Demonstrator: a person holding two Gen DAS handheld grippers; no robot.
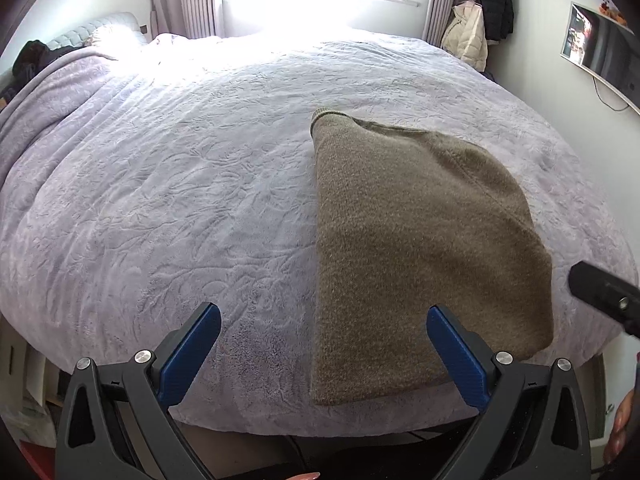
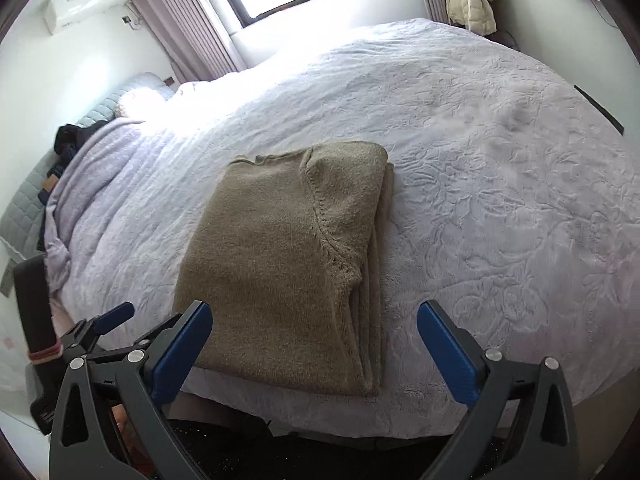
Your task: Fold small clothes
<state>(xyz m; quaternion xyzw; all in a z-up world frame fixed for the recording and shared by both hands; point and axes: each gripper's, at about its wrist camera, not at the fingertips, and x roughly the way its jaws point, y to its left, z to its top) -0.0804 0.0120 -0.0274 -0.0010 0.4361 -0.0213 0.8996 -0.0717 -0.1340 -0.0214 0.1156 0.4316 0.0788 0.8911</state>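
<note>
Sweater (image 1: 420, 248), olive-brown knit, lies on the lavender embossed bedspread (image 1: 180, 184) near the bed's foot edge, already folded lengthwise into a long stacked panel.

Left to right:
- Left tool (image 1: 324, 336): fingers spread wide, holding nothing. It hovers over the bed's near edge, with one blue pad over bare bedspread and the other over the sweater's near hem. No contact visible.
- Sweater: in the right wrist view the sleeve seam (image 2: 320, 216) runs down the top layer, and several stacked layer edges show along the right side (image 2: 376, 280). Collar end points toward the window, hem toward the tools. Lies flat, no big wrinkles.
- Right tool (image 2: 316, 340): also spread wide and empty, hovering at the near hem and straddling the panel's right portion.
- Far right and background, a wall-mounted TV (image 1: 600, 48) and hanging jackets (image 1: 480, 20); irrelevant.

Step, my read: side folds done, both tools staged at the hem for the final crosswise fold, bottom toward collar.

Next move probably needs:
- each tool to close on one near corner, catching all stacked layers, not just the top one
- lift together, carry toward the collar end, keep the edges aligned
- thick, soft knit: a shallow bite will likely drop the lower layers, so reach deep past the hem.
</note>
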